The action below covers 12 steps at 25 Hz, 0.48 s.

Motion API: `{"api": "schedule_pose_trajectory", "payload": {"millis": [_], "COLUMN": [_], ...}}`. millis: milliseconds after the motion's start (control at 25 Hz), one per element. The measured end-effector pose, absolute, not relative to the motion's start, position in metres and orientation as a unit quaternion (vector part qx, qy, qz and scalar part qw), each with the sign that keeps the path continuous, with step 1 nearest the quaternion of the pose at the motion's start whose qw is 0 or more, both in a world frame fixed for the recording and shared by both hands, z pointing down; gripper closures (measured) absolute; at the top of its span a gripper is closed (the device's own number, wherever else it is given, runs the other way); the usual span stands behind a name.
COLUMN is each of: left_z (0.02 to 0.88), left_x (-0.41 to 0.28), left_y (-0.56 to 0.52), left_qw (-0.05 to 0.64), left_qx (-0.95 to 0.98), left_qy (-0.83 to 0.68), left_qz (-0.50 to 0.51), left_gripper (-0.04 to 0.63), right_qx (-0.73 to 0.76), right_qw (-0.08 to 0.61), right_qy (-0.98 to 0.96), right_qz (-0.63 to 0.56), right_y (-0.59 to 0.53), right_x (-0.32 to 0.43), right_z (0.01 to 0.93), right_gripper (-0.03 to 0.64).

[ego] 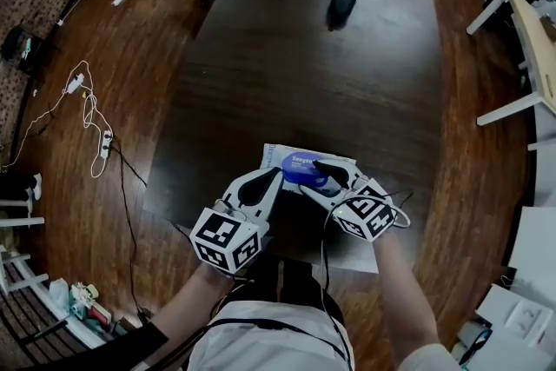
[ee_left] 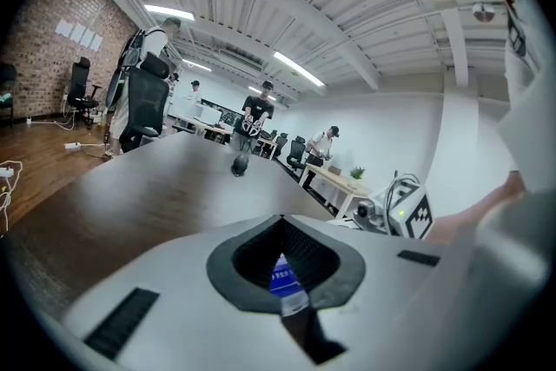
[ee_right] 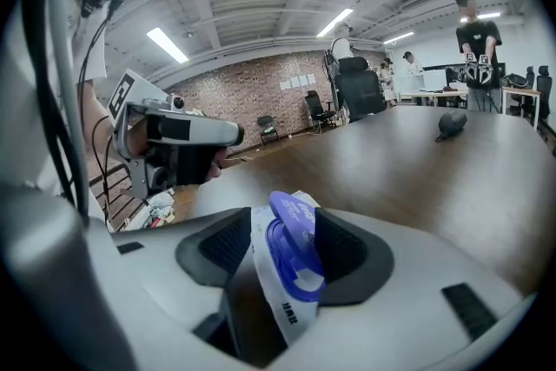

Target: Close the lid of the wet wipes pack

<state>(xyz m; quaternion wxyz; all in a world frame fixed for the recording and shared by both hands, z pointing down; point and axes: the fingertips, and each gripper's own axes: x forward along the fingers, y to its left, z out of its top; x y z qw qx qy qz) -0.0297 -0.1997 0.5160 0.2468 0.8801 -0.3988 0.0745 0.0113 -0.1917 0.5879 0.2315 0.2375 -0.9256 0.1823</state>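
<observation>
The right claw [ee_right: 287, 217] grips the wet wipes pack [ee_right: 276, 301] across its blue lid [ee_right: 292, 255], which sits ajar. The left claw [ee_left: 281, 228] is closed on the pack's edge, low over the counter [ego: 304, 74].

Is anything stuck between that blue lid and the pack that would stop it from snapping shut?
Nothing visible. The blue lid stands slightly raised off the wet wipes pack, and no wipe shows poking out between them. The right gripper has both between its jaws; the left gripper pinches the pack's edge.
</observation>
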Motion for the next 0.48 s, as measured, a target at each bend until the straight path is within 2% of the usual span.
{"api": "schedule_pose_trajectory", "payload": {"millis": [480], "left_z": [0.519], "left_x": [-0.029], "left_y": [-0.191], "left_qw": [0.246], "left_qx": [0.881], "left_qy": [-0.396], "left_qz": [0.079], "left_gripper": [0.594], "right_qx": [0.243], "right_qw": [0.243], "right_qy": [-0.917], "right_qz": [0.201], "right_y": [-0.184], "right_x": [0.011], "right_z": [0.602], "right_gripper": [0.399]}}
